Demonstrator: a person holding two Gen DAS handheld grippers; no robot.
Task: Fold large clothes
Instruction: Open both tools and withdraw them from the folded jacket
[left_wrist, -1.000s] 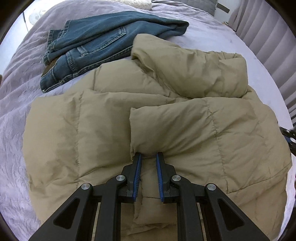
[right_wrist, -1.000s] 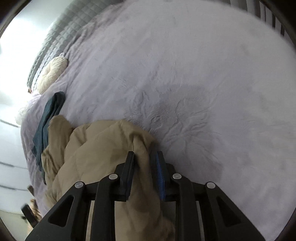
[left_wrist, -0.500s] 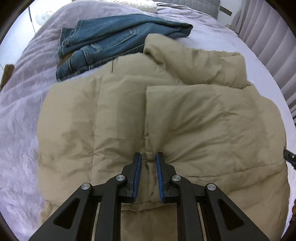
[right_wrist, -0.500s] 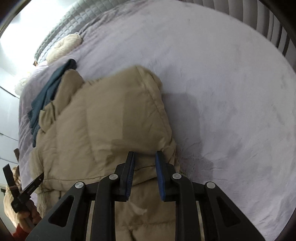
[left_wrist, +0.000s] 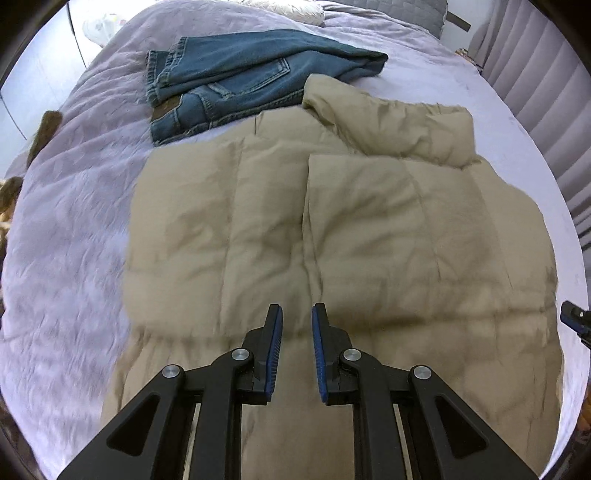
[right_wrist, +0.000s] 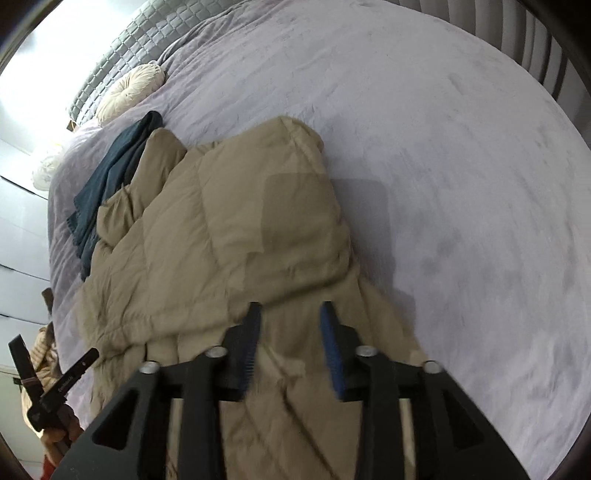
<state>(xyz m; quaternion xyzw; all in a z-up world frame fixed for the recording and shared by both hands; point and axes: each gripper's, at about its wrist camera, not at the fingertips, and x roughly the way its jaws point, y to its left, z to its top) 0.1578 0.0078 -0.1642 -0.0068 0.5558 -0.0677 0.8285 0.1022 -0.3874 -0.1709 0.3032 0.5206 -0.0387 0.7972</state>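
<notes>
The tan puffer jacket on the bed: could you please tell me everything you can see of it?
The tan puffer jacket is a quilted, padded garment of matte khaki fabric with stitched channels. It lies flat on the lavender bedspread, one panel folded over its middle, its puffy collar or hood bunched at the far end against the folded blue jeans. The left tongs and right tongs both stand open over its near edge, gripping nothing.

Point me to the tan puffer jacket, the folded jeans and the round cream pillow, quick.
tan puffer jacket (left_wrist: 369, 229): left wrist view, on its folded-over upper panel.
folded jeans (left_wrist: 243, 74): left wrist view, near the back pocket.
round cream pillow (right_wrist: 129, 90): right wrist view, on its pleated face.
</notes>
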